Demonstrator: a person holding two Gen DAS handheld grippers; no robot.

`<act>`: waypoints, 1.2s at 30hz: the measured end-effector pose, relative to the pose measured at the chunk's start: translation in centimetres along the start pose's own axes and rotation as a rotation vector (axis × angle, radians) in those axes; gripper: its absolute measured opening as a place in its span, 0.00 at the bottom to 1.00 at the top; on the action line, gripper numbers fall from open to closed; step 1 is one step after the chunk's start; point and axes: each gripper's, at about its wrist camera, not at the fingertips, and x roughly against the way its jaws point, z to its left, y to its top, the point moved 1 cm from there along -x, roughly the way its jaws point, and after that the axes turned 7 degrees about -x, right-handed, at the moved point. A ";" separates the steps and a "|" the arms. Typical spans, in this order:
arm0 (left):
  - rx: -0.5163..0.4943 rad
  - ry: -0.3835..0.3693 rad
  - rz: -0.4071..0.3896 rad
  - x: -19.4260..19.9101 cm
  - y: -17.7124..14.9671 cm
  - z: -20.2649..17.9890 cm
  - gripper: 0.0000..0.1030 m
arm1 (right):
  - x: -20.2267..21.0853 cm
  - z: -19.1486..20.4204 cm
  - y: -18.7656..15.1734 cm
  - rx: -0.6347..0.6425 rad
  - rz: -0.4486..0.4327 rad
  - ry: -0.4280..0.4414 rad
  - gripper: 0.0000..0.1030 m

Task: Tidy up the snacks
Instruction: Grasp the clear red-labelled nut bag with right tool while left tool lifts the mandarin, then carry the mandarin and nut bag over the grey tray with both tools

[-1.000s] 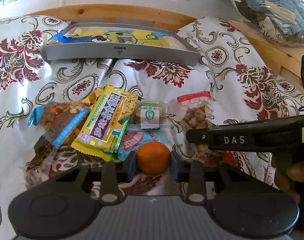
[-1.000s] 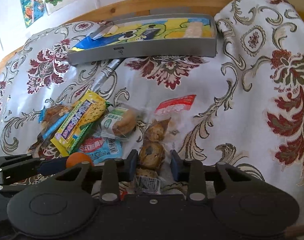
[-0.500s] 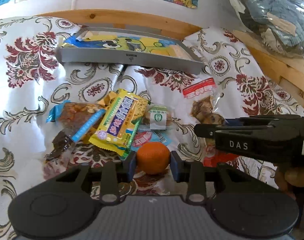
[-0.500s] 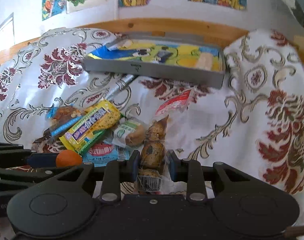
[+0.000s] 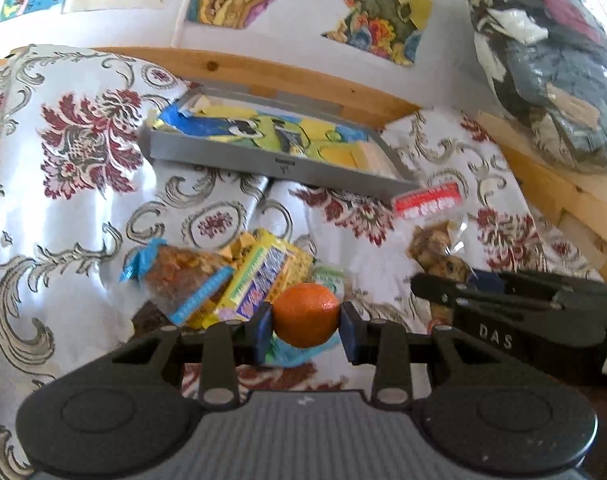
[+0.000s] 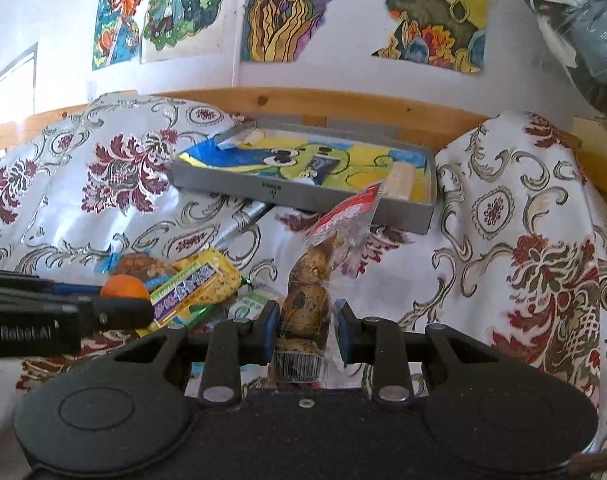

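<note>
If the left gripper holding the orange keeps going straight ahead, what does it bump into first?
Probably the yellow snack bar and the small green-labelled packet just beyond the orange; the grey tray lies farther on. Depth is hard to judge.

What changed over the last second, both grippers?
Both lifted: the left gripper raised the orange off the cloth, the right gripper raised the clear snack bag toward the grey tray. Both grips were already shut. The snack pile and tray stayed put.

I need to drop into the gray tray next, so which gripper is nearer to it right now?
Roughly level; I cannot tell. The left gripper, shut on the orange, faces the gray tray near its middle; the right gripper, holding the clear bag, faces its right end.
</note>
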 end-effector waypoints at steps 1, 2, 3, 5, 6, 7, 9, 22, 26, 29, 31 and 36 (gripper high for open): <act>0.008 0.005 -0.008 0.1 0.3 0.2 0.37 | 0.1 0.0 0.1 0.002 -0.008 -0.001 0.30; 0.017 0.011 -0.016 0.1 0.6 0.3 0.37 | 0.1 0.0 0.2 0.006 -0.017 0.000 0.30; 0.024 0.016 -0.023 0.1 0.8 0.5 0.37 | 0.1 0.1 0.3 0.010 -0.027 0.002 0.30; 0.035 0.030 -0.037 0.2 1.5 0.9 0.37 | 0.2 0.1 0.6 0.013 -0.045 0.005 0.30; 0.042 0.037 -0.046 0.2 1.9 1.1 0.37 | 0.2 0.1 0.7 0.014 -0.052 0.008 0.30; 0.048 0.045 -0.054 0.2 2.4 1.3 0.37 | 0.2 0.1 0.9 0.013 -0.059 0.011 0.30; 0.061 0.062 -0.066 0.0 3.3 1.7 0.37 | 0.2 0.1 1.1 0.013 -0.070 0.016 0.30; 0.037 0.137 -0.104 -3.9 10.7 2.6 0.37 | -3.5 -0.9 6.0 -0.044 -0.262 0.079 0.30; 0.012 0.157 -0.119 -5.8 13.5 2.3 0.37 | -5.5 -1.8 8.2 -0.058 -0.349 0.094 0.30; 0.029 0.174 -0.114 -7.8 15.4 2.5 0.37 | -7.5 -3.0 9.7 -0.056 -0.394 0.093 0.30; 0.036 0.190 -0.113 -9.4 16.7 2.6 0.37 | -8.9 -3.9 10.5 -0.055 -0.411 0.086 0.30; 0.019 0.232 -0.123 -13.0 18.5 2.8 0.37 | -12.5 -6.5 11.9 -0.079 -0.415 0.062 0.30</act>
